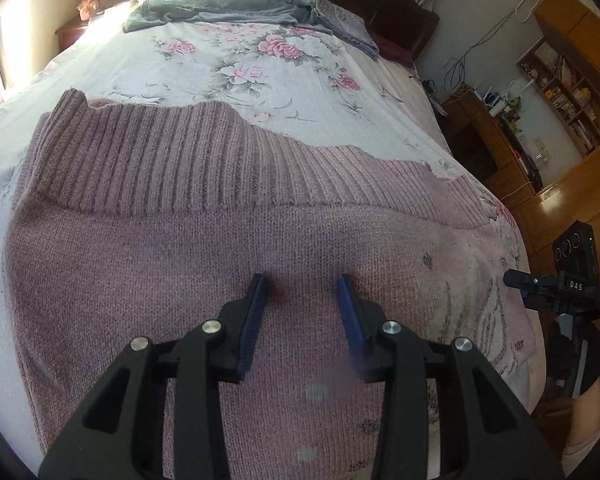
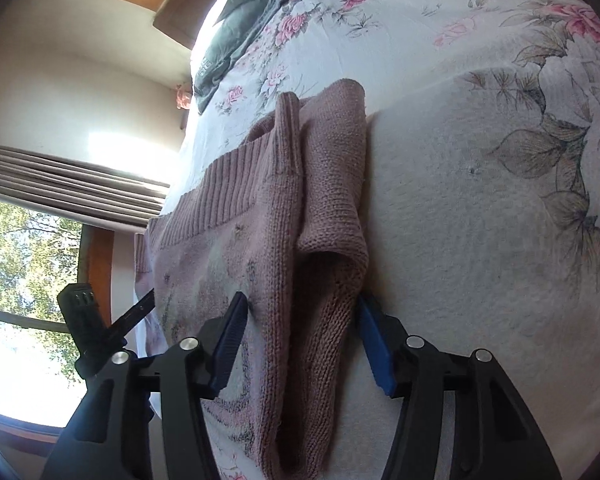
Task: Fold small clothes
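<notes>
A mauve knitted sweater (image 1: 172, 248) lies spread on the floral bedsheet (image 1: 236, 64), its ribbed hem toward the pillows. My left gripper (image 1: 304, 284) hovers open just above the sweater's middle, nothing between its blue pads. In the right wrist view the same sweater (image 2: 228, 216) shows its side with a sleeve (image 2: 332, 184) folded along the edge. My right gripper (image 2: 304, 304) is open and straddles that bunched sleeve fold, one finger on each side of it. The right gripper also shows at the right edge of the left wrist view (image 1: 516, 278).
A grey garment (image 1: 220, 4) lies on the pillows at the bed's head. The bed's right edge drops to a wooden floor with a desk and bookshelves (image 1: 560, 80). A window with curtains (image 2: 40, 240) stands on the left side. A person's leg (image 1: 584, 420) is beside the bed.
</notes>
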Demonstrator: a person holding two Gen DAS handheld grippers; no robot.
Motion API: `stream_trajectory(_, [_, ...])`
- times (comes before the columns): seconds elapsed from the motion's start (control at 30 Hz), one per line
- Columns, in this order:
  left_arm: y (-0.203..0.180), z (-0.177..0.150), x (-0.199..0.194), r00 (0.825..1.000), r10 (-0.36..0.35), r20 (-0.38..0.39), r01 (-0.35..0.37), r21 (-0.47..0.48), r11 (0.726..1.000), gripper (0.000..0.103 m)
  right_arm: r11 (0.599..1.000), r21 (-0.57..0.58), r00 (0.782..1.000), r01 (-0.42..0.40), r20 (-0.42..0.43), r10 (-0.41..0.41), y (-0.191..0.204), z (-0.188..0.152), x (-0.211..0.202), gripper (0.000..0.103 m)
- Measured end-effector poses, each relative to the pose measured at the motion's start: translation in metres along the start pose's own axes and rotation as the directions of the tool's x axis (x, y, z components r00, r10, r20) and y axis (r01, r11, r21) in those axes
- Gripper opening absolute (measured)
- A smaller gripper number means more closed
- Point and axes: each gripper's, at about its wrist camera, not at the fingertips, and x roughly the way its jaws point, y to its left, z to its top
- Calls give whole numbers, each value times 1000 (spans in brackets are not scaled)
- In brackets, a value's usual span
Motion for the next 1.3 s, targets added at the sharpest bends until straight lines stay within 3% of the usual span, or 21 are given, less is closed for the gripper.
stream_trajectory(0.37, [6, -1, 6, 1000, -2, -3, 2, 18, 1000, 39, 999, 17, 999, -45, 28, 44, -9, 5, 12, 25])
stream_trajectory(0.87, [16, -1, 2, 999, -49, 1, 49, -22, 999, 39, 993, 56, 994, -103, 52, 100, -1, 6, 0, 16])
stream_trajectory(1.03, [27, -1, -26, 998, -54, 41, 57, -67, 996, 39, 992, -22, 988, -126, 82, 127, 44, 12, -20, 14])
stream_trajectory(1.3, [60, -14, -74, 990, -90, 110, 103, -118, 988, 40, 950, -288, 991, -121, 18, 131, 183, 14, -5, 13])
